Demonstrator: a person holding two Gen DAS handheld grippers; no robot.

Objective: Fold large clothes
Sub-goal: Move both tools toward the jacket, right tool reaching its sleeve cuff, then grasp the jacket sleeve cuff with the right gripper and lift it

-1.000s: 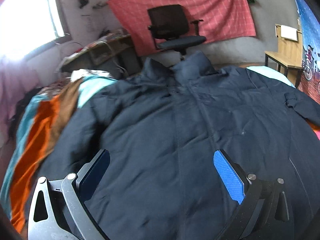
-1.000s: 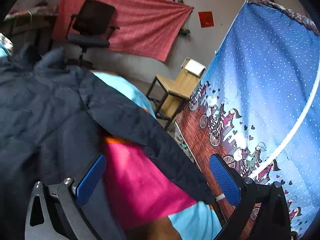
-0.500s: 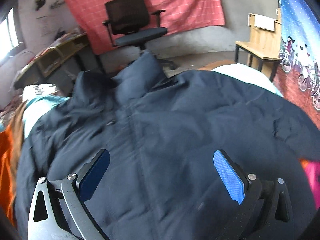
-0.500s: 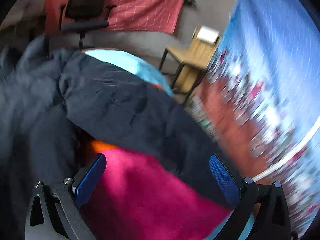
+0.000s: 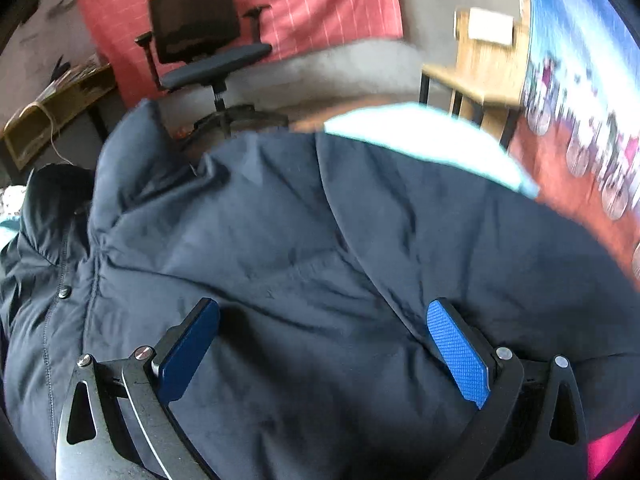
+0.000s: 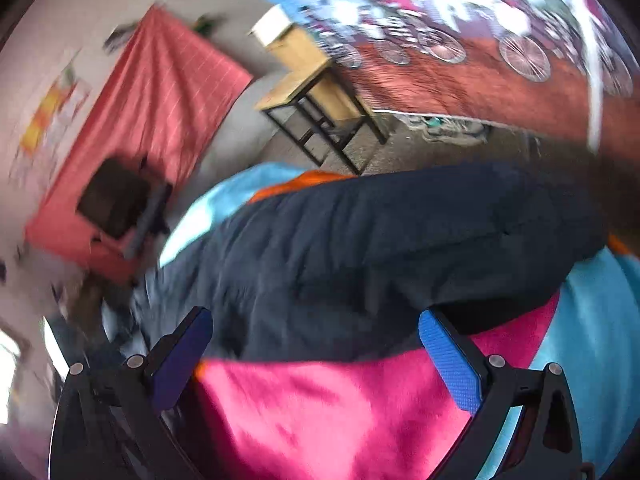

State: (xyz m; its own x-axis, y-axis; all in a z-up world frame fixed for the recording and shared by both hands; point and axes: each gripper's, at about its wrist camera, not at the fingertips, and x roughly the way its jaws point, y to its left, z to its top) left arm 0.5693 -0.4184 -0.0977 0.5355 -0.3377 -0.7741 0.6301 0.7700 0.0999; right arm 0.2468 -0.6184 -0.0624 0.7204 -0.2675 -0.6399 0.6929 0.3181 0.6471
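A large dark navy padded jacket (image 5: pixel 304 240) lies spread on a bed, collar (image 5: pixel 132 160) at the upper left. My left gripper (image 5: pixel 324 344) hovers open just over the jacket's right chest, nothing between its blue pads. In the right wrist view the jacket's sleeve (image 6: pixel 400 236) stretches across a pink, orange and light blue striped blanket (image 6: pixel 340 412). My right gripper (image 6: pixel 316 356) stands open close to the sleeve's near edge, above the pink stripe, holding nothing. This view is tilted and blurred.
A black office chair (image 5: pixel 200 40) stands beyond the bed before a red cloth (image 5: pixel 320 4) on the wall. A wooden side table (image 5: pixel 480 60) and a blue patterned curtain (image 5: pixel 592 80) are at the right. A cluttered desk (image 5: pixel 52 108) sits far left.
Both grippers have swung to the right: the left now looks over the jacket's right side toward the curtain. The right view has rolled and closed in on the sleeve. Both stay open.
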